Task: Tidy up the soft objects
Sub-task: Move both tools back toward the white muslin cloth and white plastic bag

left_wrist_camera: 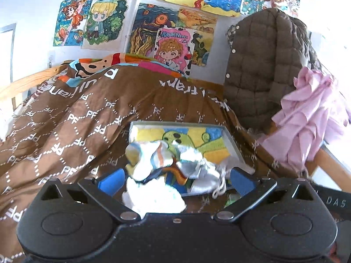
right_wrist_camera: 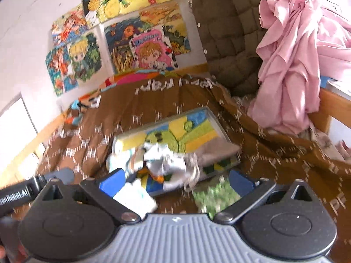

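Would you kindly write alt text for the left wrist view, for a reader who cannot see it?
The open left gripper holds nothing above a crumpled white cloth lying on a colourful framed picture, which rests on a brown patterned blanket. Behind, a brown quilted jacket and a pink cloth hang to the right, with cartoon drawings on the wall.
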